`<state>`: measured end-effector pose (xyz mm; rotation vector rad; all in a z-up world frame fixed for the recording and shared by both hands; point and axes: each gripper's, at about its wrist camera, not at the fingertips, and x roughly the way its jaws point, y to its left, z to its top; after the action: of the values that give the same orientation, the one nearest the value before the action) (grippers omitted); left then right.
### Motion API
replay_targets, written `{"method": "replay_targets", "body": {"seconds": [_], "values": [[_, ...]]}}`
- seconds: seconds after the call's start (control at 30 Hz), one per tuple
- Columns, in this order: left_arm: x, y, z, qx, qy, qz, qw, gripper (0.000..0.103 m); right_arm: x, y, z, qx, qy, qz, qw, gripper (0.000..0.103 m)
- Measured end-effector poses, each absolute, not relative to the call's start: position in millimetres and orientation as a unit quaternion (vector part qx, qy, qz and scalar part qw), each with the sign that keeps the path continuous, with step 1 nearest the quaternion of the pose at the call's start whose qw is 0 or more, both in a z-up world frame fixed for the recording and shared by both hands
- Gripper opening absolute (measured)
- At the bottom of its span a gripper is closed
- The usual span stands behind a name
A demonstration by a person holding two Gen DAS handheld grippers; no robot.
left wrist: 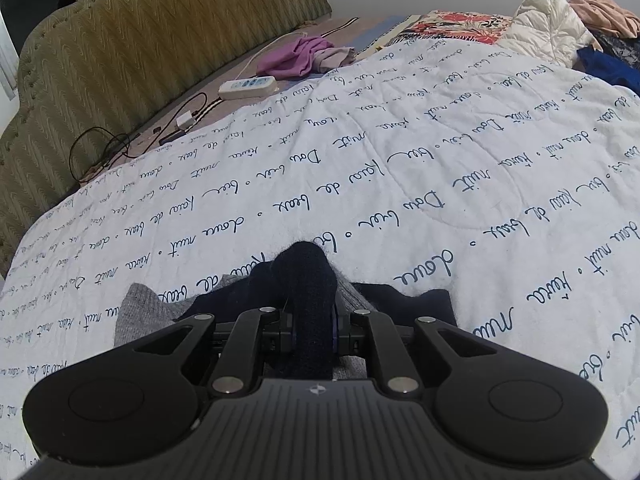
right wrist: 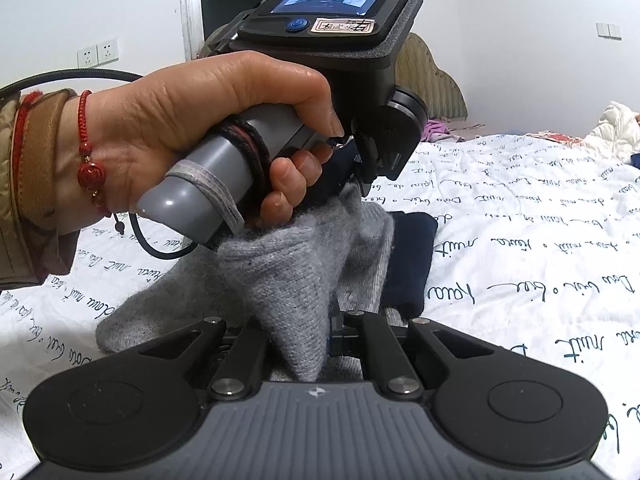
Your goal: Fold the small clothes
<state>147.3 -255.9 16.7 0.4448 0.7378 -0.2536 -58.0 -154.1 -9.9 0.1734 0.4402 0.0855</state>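
A grey knit sock [right wrist: 296, 280] with a navy cuff [right wrist: 320, 184] hangs bunched and lifted above the quilt, its grey end drawn to a point, its cuff end raised. A second navy part [right wrist: 408, 256] lies flat on the quilt just beside it.

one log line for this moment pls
left hand-held gripper: shut on navy sock | right hand-held gripper: shut on grey sock | surface: quilt
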Motion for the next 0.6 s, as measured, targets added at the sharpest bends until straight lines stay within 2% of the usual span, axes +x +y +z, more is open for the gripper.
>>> {"method": "replay_targets", "body": {"seconds": [0.6], "values": [[147.5,-261.9,11.2,0.226,0.351,-0.116,0.901,0.015,-65.4,-171.8,-11.8,0.116,0.223,0.046,0.967,0.007]]}}
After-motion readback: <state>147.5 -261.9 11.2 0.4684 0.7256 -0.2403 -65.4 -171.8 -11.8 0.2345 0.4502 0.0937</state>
